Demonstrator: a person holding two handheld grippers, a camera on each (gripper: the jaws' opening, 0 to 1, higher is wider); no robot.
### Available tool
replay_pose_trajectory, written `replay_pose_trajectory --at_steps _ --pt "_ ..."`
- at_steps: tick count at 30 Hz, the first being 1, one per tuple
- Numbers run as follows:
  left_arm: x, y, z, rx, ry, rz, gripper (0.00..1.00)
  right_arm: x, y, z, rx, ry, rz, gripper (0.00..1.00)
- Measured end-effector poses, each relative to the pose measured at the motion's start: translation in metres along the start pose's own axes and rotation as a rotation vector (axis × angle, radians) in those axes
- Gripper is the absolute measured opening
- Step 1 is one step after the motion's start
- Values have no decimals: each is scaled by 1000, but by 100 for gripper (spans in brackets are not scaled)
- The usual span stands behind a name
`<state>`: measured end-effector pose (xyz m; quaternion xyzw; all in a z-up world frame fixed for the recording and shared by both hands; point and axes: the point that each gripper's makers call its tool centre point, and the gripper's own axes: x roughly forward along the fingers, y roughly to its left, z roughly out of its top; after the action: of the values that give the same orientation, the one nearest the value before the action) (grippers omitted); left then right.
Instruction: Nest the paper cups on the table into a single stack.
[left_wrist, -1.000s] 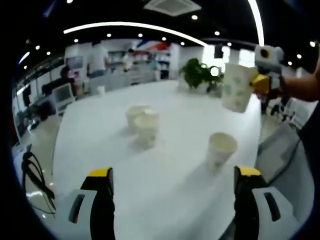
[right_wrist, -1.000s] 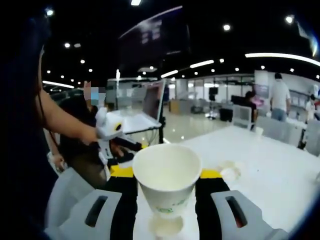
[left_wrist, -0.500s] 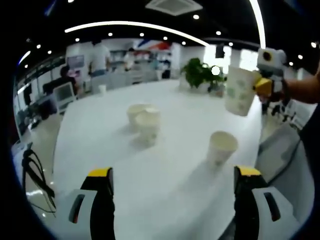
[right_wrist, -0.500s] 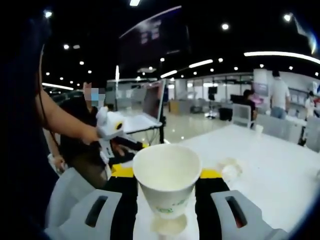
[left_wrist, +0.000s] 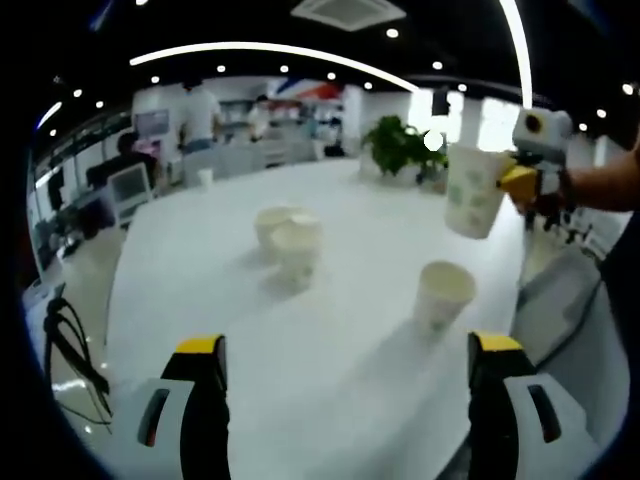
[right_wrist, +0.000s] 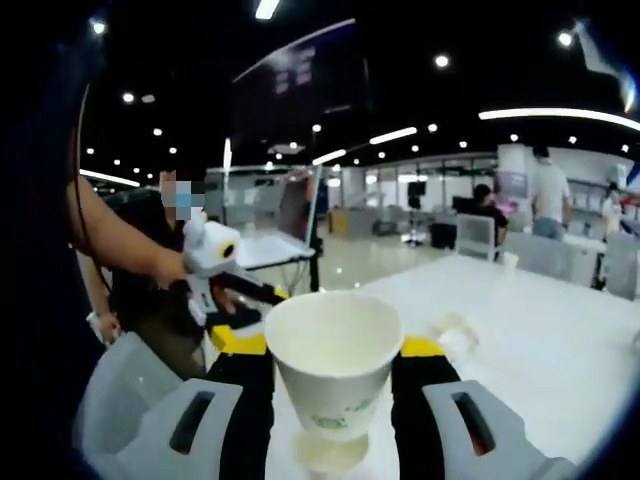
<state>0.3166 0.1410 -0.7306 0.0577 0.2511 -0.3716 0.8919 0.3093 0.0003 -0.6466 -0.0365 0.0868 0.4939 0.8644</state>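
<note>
My right gripper (right_wrist: 334, 350) clamps an empty cup (right_wrist: 333, 370), held in the air above the table (left_wrist: 350, 240). My left gripper (left_wrist: 347, 350) hangs released over the table's near edge. Its view adds three more cups: a lone cup (left_wrist: 442, 296) and a touching pair (left_wrist: 287, 236).

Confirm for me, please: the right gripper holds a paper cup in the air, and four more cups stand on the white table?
Not quite: three cups stand on the white table, not four, as the left gripper view shows: a touching pair and a single cup. The right gripper does hold a paper cup in the air.
</note>
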Motion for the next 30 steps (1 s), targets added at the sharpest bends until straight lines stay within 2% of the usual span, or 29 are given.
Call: replay_pose_trajectory --at_steps 18,30 --pt "-2 0 -7 -4 15 3 100 9 3 -25 41 -4 -7 42" --pt "-5 1 -8 -7 16 8 100 13 2 -56 63 38 -24 42"
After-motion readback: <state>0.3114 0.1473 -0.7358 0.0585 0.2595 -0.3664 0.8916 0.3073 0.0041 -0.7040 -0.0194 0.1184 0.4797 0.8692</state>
